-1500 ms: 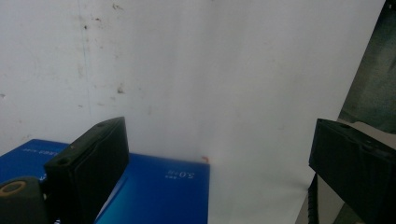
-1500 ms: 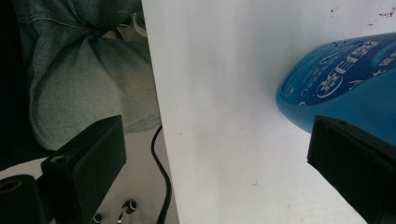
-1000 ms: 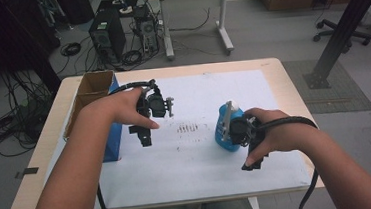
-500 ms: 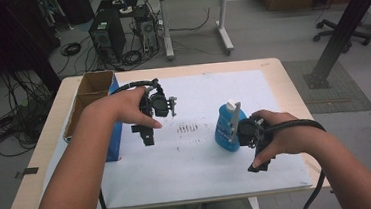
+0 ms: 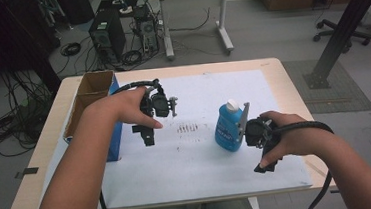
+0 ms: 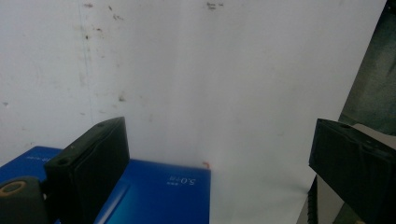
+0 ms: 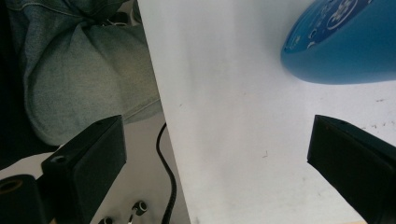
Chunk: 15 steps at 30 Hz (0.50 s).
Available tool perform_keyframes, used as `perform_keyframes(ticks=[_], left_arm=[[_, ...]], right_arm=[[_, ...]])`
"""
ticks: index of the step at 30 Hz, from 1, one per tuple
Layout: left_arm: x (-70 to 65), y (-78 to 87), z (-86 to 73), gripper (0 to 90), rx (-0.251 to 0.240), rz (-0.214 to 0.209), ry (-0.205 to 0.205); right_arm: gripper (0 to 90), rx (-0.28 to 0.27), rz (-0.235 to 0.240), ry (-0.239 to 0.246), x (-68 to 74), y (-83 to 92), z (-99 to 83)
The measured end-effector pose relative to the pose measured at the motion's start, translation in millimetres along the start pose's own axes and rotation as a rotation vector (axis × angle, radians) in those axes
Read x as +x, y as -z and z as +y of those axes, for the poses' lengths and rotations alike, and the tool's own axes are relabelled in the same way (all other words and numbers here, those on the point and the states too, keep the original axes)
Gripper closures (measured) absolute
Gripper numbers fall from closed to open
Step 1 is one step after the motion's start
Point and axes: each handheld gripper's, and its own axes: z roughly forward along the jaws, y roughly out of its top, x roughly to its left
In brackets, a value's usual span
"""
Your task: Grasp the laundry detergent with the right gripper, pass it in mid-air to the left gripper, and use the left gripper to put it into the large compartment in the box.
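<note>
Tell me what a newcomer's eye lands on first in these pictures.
The blue bottle with its white cap stands upright on the white sheet, right of centre. The right hand-held gripper sits close beside it with jaws wide open and nothing between them. Across the sheet, the left hand-held gripper hovers, also open, near the open cardboard box with a blue side at the table's left edge.

A bottle [image 5: 228, 126] is set upright on the sheet [image 5: 203, 163], right of centre. A box [image 5: 90, 99] is placed at the sheet's left edge, on the table [image 5: 42, 161].
</note>
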Motion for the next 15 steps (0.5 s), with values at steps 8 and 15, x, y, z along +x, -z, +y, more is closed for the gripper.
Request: perform_keyframes(ticks=[8, 15], left_arm=[[-0.2, 0.3, 2.4, 5.4, 0.002, 0.002, -0.002], [0.2, 1.6, 4.0, 5.4, 0.004, 0.001, -0.001]], right_arm=[[4.5, -0.011, -0.006, -0.02, -3.1, -0.8, -12.5], [4.6, -0.015, -0.01, -0.042, -5.9, -2.1, -23.4]])
